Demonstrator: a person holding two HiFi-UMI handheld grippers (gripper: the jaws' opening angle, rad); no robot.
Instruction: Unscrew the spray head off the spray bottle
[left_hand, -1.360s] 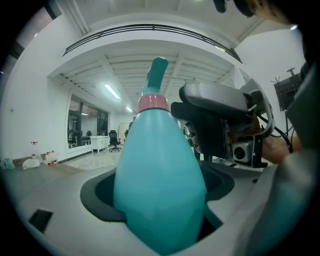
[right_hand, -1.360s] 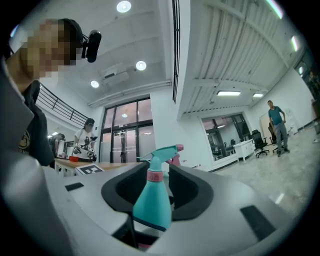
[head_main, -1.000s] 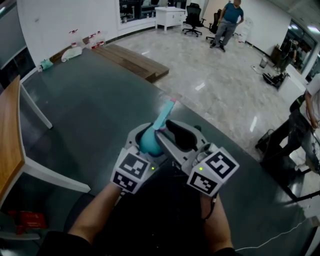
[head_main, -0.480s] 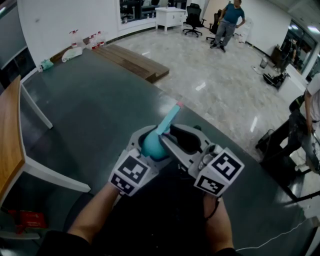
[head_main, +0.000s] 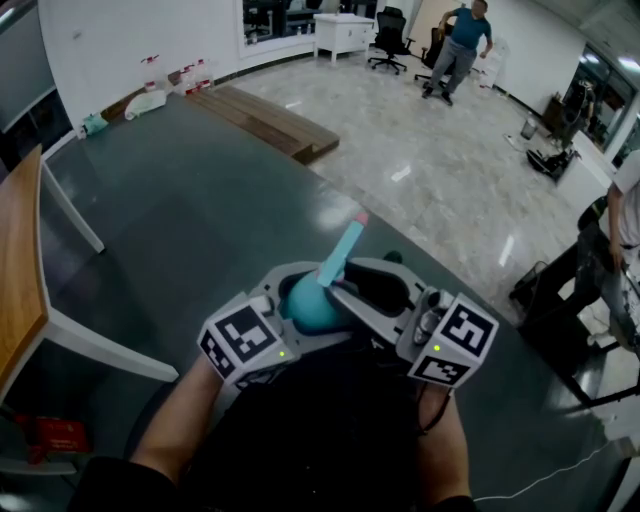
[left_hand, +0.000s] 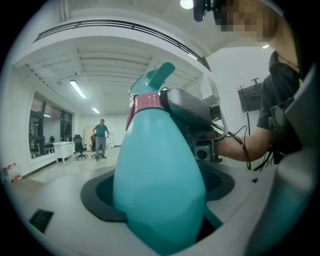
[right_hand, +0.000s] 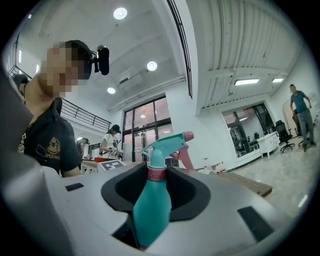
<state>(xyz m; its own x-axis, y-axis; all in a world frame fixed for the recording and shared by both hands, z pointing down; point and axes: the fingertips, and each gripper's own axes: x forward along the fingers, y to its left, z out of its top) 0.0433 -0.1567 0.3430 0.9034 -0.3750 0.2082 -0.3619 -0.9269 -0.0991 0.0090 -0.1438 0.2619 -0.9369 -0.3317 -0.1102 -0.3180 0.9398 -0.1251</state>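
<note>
Grey left tool (head_main: 293, 283) and right tool (head_main: 368, 277), black-padded, black-and-white marker cubes (head_main: 243, 345); black shirt (right_hand: 48, 143)

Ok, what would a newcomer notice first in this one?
A teal spray bottle held above the dark table, centre frame. The left gripper clamps its body. The right gripper, whose jaws have just been closing, clasps the spray head at its pink collar. Top right, a person on the shiny floor.

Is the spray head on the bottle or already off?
On. In the right gripper view the spray head sits on its pink collar, flush on the bottle, no gap. Whether it is loosened, cannot tell.
</note>
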